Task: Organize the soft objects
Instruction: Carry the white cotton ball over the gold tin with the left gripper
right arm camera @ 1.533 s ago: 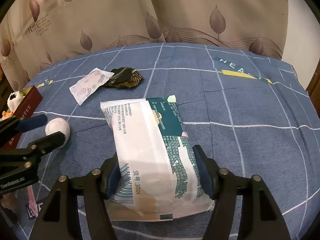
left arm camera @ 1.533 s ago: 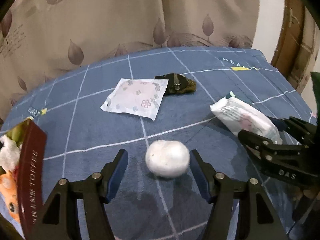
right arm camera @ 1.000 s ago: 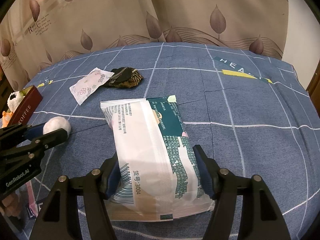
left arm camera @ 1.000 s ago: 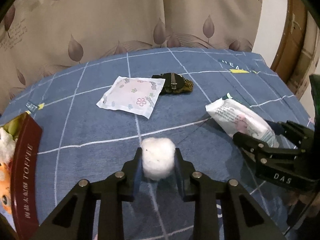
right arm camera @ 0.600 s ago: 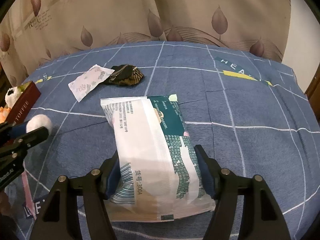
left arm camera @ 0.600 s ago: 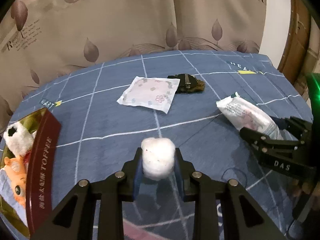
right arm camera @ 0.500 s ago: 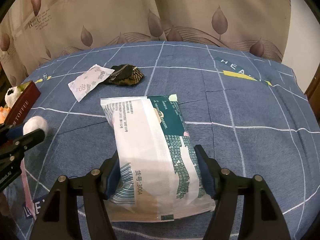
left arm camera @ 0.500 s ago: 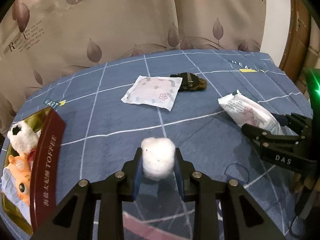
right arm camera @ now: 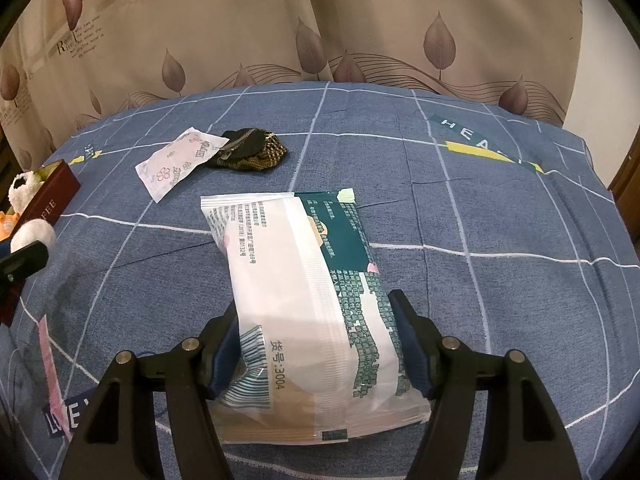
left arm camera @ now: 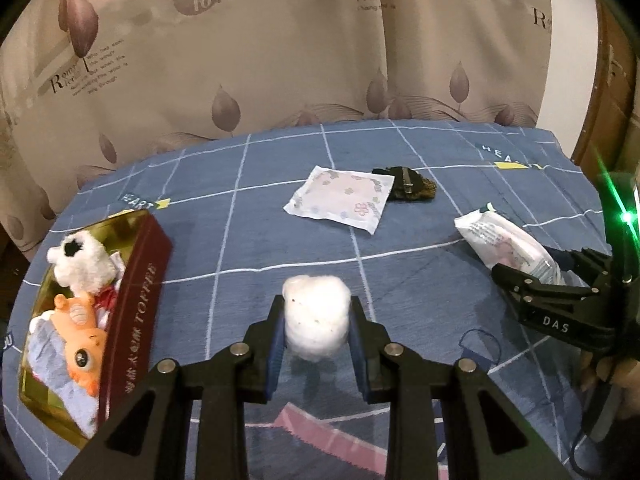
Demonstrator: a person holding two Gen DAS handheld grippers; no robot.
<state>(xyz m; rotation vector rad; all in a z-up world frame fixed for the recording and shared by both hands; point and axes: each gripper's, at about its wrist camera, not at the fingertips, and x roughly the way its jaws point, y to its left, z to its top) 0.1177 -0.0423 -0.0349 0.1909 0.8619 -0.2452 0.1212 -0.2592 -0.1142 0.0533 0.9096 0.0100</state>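
My left gripper (left arm camera: 316, 322) is shut on a white cotton ball (left arm camera: 316, 322) and holds it above the blue bedspread; the ball also shows in the right wrist view (right arm camera: 32, 234). A dark red toffee tin (left arm camera: 134, 304) with plush toys (left arm camera: 80, 260) stands at the left. My right gripper (right arm camera: 320, 344) has its jaws around a white and green tissue pack (right arm camera: 304, 296) that lies on the bedspread; the pack also shows at the right of the left wrist view (left arm camera: 508, 242).
A flat flowered sachet (left arm camera: 340, 202) and a dark zip pouch (left arm camera: 410, 189) lie at the back of the bedspread (left arm camera: 240, 248). A leaf-print curtain (left arm camera: 280, 60) hangs behind. A wooden frame (left arm camera: 612, 92) stands at the far right.
My left gripper shut on the cotton ball, lifted it and turned left, so the tin comes further into view. The right gripper and the tissue pack have stayed put.
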